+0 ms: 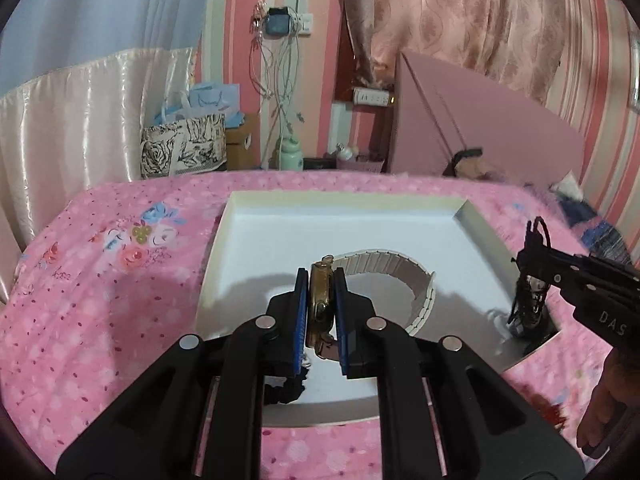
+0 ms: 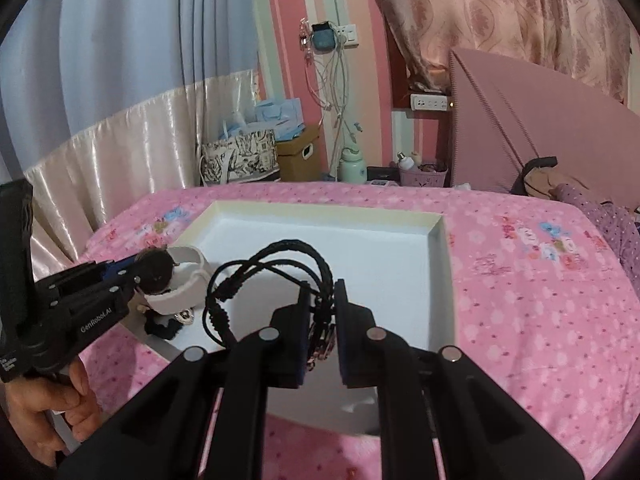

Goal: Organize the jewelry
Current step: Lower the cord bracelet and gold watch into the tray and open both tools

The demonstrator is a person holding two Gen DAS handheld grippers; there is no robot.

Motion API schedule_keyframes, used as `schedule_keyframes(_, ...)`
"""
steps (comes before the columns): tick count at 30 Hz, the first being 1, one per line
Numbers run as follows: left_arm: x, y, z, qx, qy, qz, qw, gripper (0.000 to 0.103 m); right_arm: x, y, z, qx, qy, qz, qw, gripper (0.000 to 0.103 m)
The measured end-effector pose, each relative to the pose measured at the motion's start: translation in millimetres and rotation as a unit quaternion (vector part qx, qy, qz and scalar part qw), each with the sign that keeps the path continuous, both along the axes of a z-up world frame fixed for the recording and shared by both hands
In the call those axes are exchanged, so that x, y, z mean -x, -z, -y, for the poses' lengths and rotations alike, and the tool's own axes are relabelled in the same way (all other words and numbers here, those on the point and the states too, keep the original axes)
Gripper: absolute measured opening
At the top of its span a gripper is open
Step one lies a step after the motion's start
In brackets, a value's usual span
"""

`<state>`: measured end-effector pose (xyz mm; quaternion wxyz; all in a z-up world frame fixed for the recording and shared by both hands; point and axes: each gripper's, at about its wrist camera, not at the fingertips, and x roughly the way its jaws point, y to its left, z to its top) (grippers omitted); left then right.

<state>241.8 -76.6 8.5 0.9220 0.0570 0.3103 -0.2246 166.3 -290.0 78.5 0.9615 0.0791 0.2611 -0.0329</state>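
Observation:
A shallow white tray [image 1: 344, 204] lies on the pink bed. My left gripper [image 1: 321, 276] is shut on a gold-cased watch [image 1: 319, 300] with a white link strap [image 1: 404, 276], held over the tray's near left part. In the right wrist view the same watch [image 2: 176, 280] shows at the left, above a small dark piece [image 2: 162, 326] lying in the tray. My right gripper [image 2: 322, 292] is shut on a black braided cord bracelet [image 2: 280, 268], held over the tray [image 2: 436, 240]. In the left wrist view the bracelet [image 1: 528, 300] hangs from the right gripper near the tray's right rim.
The pink floral bedsheet [image 1: 100, 280] surrounds the tray. A person's arm in purple [image 2: 592, 208] lies at the bed's far right. Bags, a cardboard box [image 2: 298, 156] and a bottle stand beyond the bed by the wall. A pink headboard [image 2: 540, 120] stands at the right.

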Motion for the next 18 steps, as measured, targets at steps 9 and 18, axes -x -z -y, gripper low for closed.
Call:
schedule_keyframes(9,6,22,12,-0.018,0.024,-0.016,0.9994,0.011,-13,31,-10,0.009,-0.017,-0.035,0.999,0.011)
schedule_keyframes(18,6,37,15,-0.031,0.026,-0.032,0.9987,0.011,-19,47,-7,0.012,-0.007,-0.066,0.998,0.011)
